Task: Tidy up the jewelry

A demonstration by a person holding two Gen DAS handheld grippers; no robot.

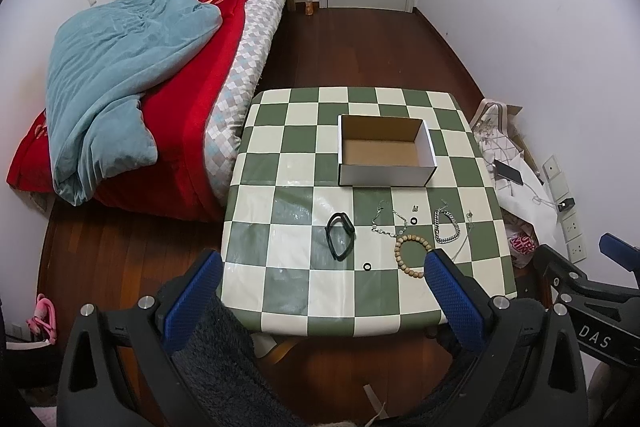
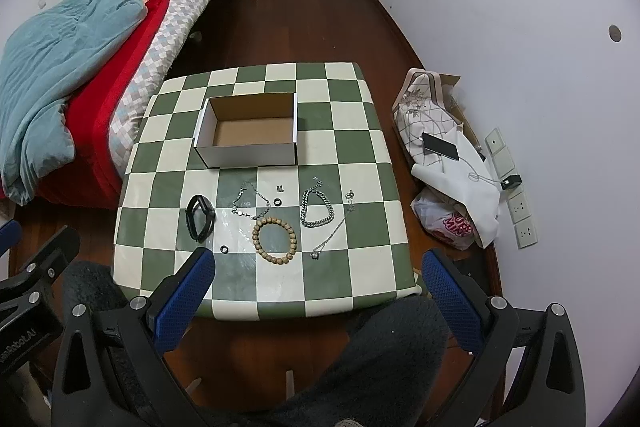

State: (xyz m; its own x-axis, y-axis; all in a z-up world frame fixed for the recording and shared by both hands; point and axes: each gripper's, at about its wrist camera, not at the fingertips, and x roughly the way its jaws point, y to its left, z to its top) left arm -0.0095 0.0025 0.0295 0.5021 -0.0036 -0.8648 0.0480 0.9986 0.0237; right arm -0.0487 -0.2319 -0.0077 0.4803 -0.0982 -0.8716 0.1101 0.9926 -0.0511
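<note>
Your left gripper (image 1: 324, 265) hangs with its jaws spread wide and empty above the near edge of the checkered table (image 1: 280, 163), and your right gripper (image 2: 320, 263) does the same beside it, blue pads apart, nothing held. Just beyond the fingertips the jewelry lies loose on the glossy green-and-cream cloth: nearest, a wooden bead bracelet (image 2: 275, 240) with a small black ring (image 2: 224, 249) to its left and a thin pendant chain (image 2: 330, 237) trailing to its right. Farther out sit a black wristband (image 2: 199, 218) on the left, a fine silver necklace (image 2: 250, 205), a second black ring (image 2: 277, 202), a heavy silver curb-link chain (image 2: 318, 209) and a small silver piece (image 2: 350, 195) at the right. Past them all, an open cardboard box (image 2: 250, 151) stands empty toward the far side, the likely home for every piece. Expect all of it to be light. The beads should be firm and easy to pinch across the loop; the chains look limp and slippery, likely to drape and slide, so take them where the links bunch. The rings lie flat on a slick cloth and will probably skate unless pinched squarely across the edge.
</note>
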